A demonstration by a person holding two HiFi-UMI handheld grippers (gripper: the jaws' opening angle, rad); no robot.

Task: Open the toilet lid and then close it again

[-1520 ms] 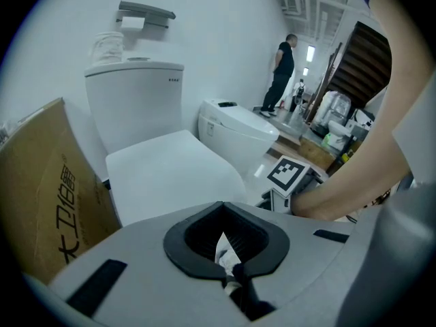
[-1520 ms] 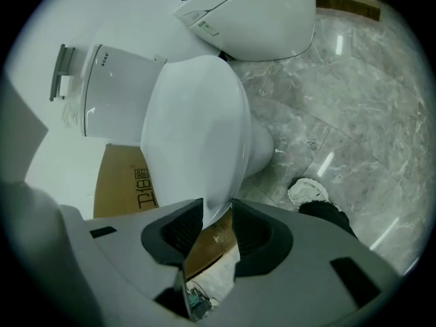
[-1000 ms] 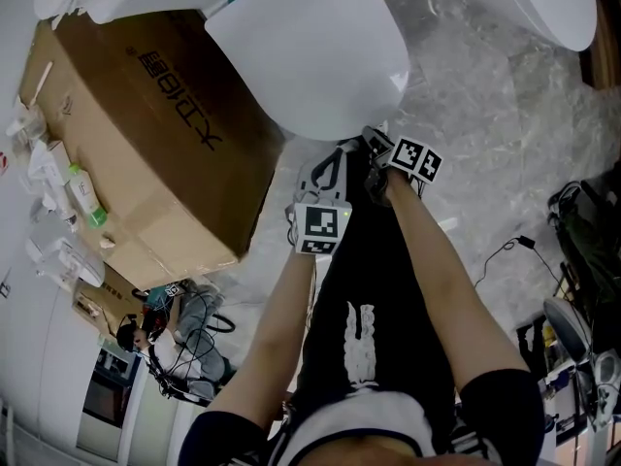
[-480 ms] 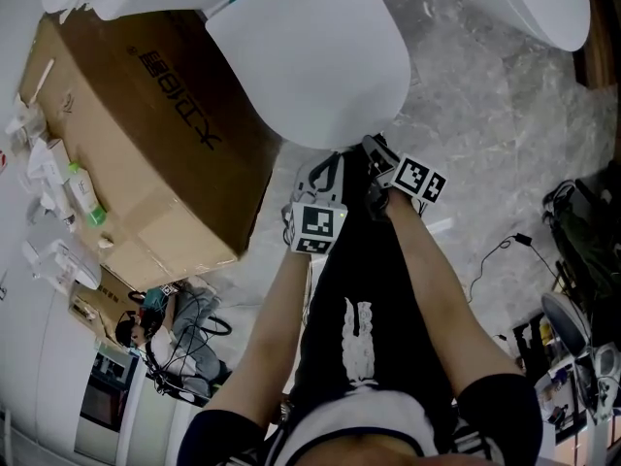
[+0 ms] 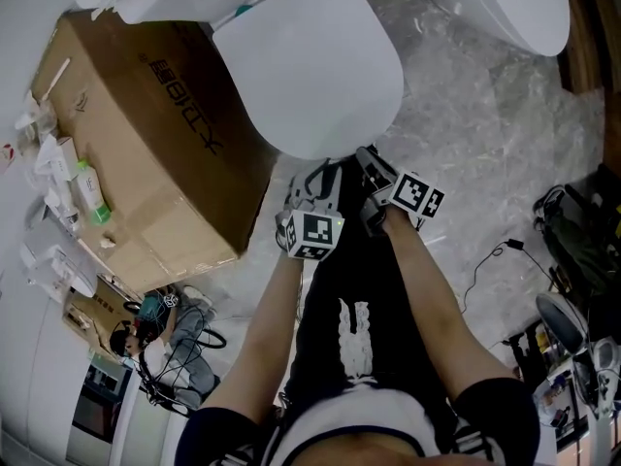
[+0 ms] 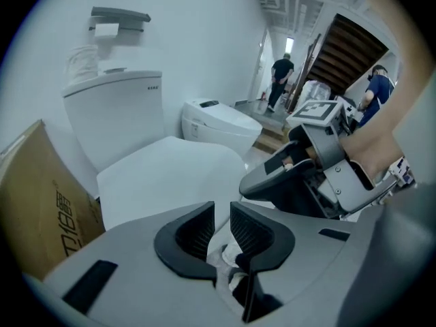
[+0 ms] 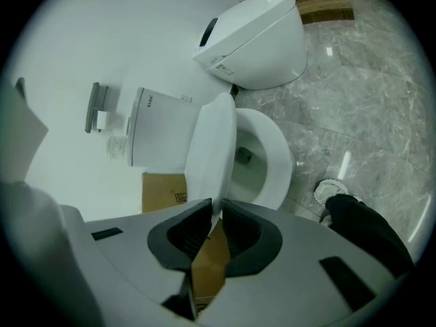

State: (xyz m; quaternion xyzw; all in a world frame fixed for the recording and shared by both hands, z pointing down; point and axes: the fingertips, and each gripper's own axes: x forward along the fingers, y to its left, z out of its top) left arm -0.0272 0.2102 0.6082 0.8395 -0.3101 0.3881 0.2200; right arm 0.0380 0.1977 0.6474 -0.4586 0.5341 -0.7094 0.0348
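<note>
1. Handling: the white glossy hard-plastic toilet lid [image 7: 211, 148] looks light, stiff and slippery. Its thin front rim is the place to pinch.
2. It stands half-raised beside the white ceramic bowl [image 7: 272, 162], its rim clenched in the right claw [image 7: 216, 210], which has just been closing.
3. The left claw [image 6: 222, 210] has just been opening and is released and empty.
4. Compared with a second ago, both claws and the lid's rim sit higher.

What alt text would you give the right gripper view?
The right gripper, its fingers having just closed further, pinches the front edge of a partly raised white toilet lid, baring the bowl. A second toilet, a cardboard box and marble floor lie beyond.
</note>
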